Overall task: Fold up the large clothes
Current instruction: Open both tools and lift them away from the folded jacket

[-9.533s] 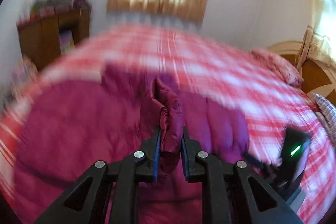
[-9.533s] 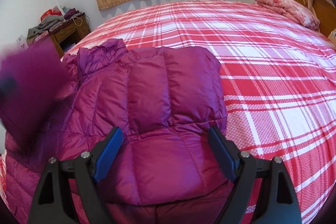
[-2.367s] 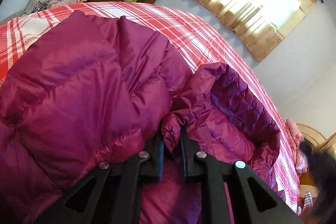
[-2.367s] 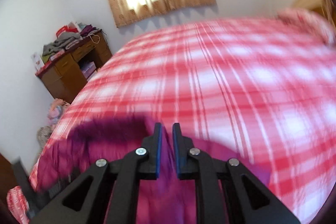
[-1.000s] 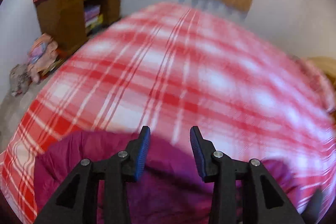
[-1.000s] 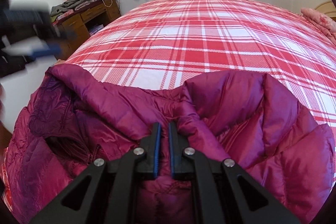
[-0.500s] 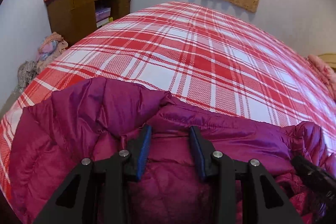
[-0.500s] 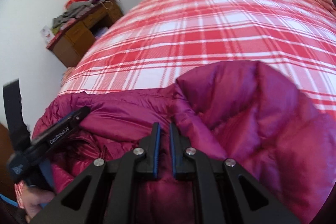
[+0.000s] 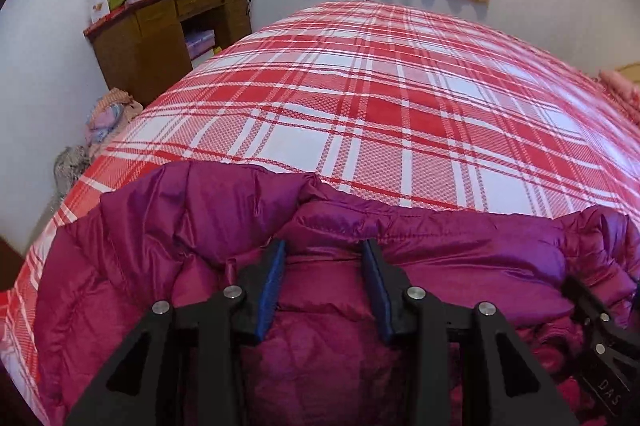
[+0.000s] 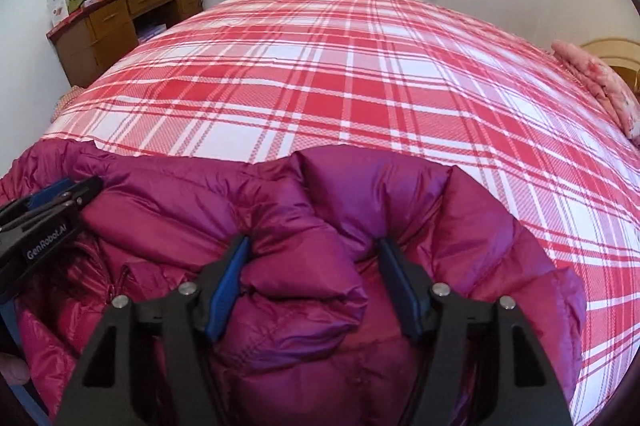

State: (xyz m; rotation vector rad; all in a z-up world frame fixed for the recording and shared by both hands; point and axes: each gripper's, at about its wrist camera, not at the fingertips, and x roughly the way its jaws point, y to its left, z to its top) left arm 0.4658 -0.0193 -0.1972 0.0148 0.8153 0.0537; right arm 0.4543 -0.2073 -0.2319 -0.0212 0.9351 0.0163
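Here the magenta down jacket (image 10: 304, 306) lies bunched at the near edge of the bed (image 10: 360, 86), on the red-and-white plaid cover, with nearly all of the cover beyond it bare. The right gripper (image 10: 316, 282) has just been opening; its jaws now stand apart over a puffy fold that sits between them, the blue pads (image 10: 224, 290) beside the fabric rather than pinching it. The left gripper (image 9: 322, 286) is also apart, part way, straddling a quilted panel just below the collar seam, and nothing is clamped in it.

By my judgement a fold has just been laid down and let go, and the garment is still loosely heaped rather than neatly squared.

The jacket will most likely handle as light, soft and springy. The filled baffles compress under the pads and puff back once released, so any fold tends to spring open. The shell looks glossy and is probably slippery, so a shallow pinch on a fat panel may slide off. A better hold would be on a stitched seam, the hem or the collar edge, where the fabric is thin and the pads can bite through to both layers. Taking two such edges well apart, one per gripper, should keep the bulk from twisting. Pressing the fold flat afterwards may help push the air out
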